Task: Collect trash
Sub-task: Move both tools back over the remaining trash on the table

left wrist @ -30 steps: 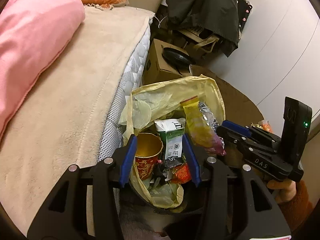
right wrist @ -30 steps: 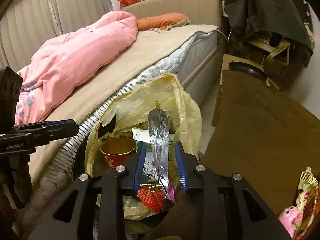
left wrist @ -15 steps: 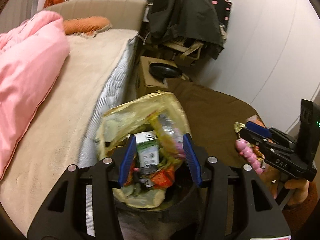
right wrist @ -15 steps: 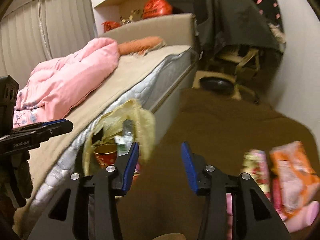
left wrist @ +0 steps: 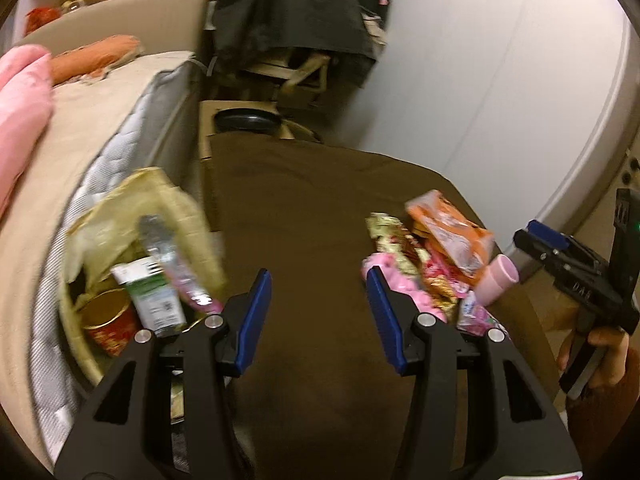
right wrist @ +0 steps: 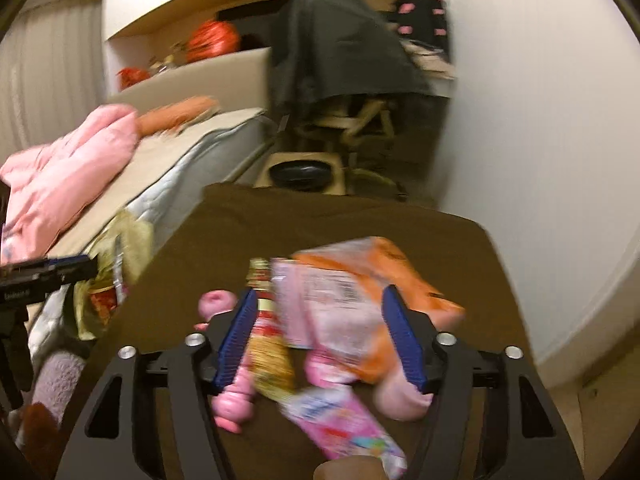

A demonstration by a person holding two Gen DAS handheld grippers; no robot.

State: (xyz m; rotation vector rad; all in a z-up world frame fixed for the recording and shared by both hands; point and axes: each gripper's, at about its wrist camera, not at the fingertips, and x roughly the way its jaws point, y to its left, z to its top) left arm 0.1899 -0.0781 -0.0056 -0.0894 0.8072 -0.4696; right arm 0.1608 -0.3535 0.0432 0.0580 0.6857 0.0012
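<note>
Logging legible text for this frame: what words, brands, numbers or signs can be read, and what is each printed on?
"DAS", faint and blurred, on the black body of the right gripper in the left wrist view.
White lettering on the left gripper body in the right wrist view: too blurred to read.
Print on the green-and-white carton in the trash bag: too small to read.
Barcode and print on the orange snack bag and the other wrappers: blurred, unreadable.
</note>
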